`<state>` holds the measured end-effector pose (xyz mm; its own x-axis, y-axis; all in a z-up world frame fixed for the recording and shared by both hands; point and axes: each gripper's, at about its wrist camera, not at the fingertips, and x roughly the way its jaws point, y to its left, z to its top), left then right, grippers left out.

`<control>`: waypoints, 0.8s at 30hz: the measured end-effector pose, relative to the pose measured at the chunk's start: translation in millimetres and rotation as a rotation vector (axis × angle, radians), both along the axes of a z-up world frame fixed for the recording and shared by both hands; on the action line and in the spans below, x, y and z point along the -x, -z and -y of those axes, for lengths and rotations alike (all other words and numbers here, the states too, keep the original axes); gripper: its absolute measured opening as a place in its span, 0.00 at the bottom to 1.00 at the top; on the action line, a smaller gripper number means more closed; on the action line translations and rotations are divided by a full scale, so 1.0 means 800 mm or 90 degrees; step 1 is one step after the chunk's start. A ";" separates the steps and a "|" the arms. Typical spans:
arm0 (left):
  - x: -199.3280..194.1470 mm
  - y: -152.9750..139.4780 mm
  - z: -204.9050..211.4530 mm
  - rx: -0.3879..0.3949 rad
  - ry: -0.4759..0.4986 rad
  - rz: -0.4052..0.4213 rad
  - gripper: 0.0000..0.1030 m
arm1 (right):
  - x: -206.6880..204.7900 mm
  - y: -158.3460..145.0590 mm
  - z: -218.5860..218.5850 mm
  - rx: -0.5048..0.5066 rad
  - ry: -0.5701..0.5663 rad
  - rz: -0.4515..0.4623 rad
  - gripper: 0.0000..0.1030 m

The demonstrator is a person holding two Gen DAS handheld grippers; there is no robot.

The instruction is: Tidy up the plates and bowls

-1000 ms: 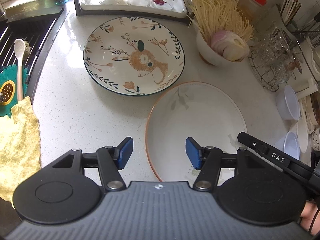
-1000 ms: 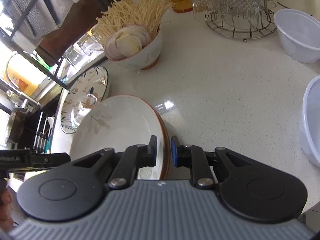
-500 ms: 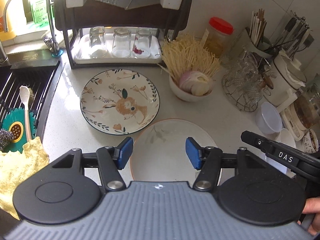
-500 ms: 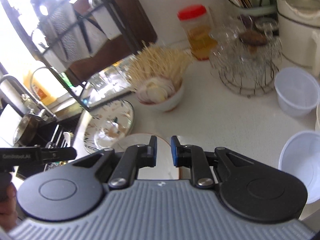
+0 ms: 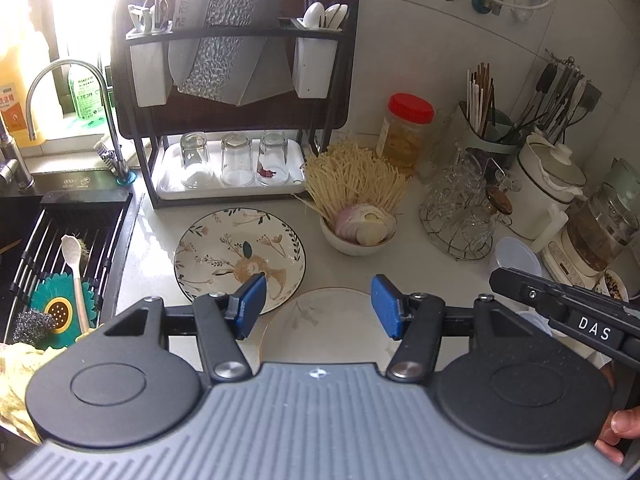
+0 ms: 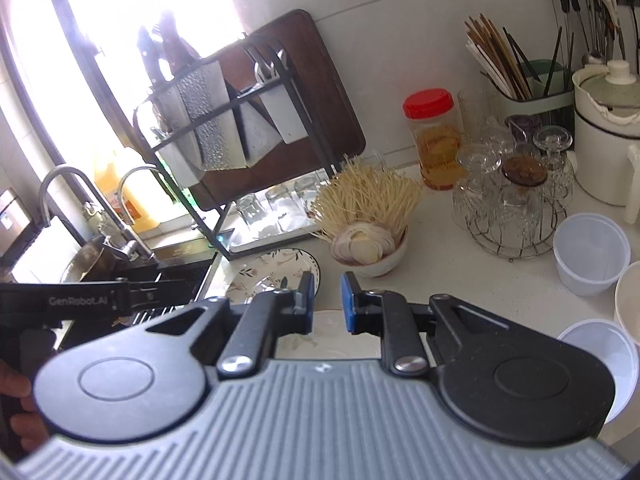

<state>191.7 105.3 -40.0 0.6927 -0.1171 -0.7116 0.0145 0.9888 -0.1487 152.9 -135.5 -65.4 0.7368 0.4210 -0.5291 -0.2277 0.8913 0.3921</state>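
Note:
A flower-patterned plate [image 5: 240,256] lies flat on the white counter in front of the dish rack. A plain white plate with an orange rim [image 5: 324,320] lies nearer, just right of it, partly hidden by my left gripper [image 5: 318,304]. That gripper hovers above it, open and empty. A bowl of noodles and sliced onion [image 5: 360,236] stands behind. My right gripper [image 6: 327,300] hangs above the white plate [image 6: 328,336], its jaws a narrow gap apart with nothing between them. The patterned plate [image 6: 272,272] shows past its left finger.
A dish rack [image 5: 236,160] with three upturned glasses stands at the back. The sink [image 5: 60,240] with a brush is on the left, a yellow cloth [image 5: 16,368] at its edge. On the right are a wire rack of glassware [image 5: 460,220], a red-lidded jar [image 5: 408,132] and plastic tubs [image 6: 588,252].
Both grippers have risen and tipped up, so the plates look smaller and the rack and wall have come into view. The white plate's rim no longer sits between the right fingers.

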 end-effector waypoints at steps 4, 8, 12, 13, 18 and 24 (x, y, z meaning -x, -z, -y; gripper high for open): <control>0.013 -0.009 0.000 0.008 0.003 0.016 0.62 | 0.010 -0.013 -0.004 -0.011 -0.012 0.015 0.18; 0.022 -0.018 0.002 0.001 0.003 0.030 0.62 | 0.019 -0.021 -0.009 0.003 -0.019 0.028 0.18; 0.030 -0.020 0.004 -0.009 0.000 0.036 0.62 | 0.026 -0.025 -0.008 0.007 -0.022 0.031 0.18; 0.032 -0.020 0.004 -0.008 -0.003 0.036 0.62 | 0.028 -0.025 -0.007 0.008 -0.022 0.030 0.18; 0.039 -0.016 0.002 0.002 -0.020 0.029 0.62 | 0.031 -0.020 -0.008 0.017 -0.029 0.018 0.18; 0.047 -0.013 0.002 0.023 -0.045 0.024 0.62 | 0.036 -0.016 -0.006 0.028 -0.046 0.012 0.18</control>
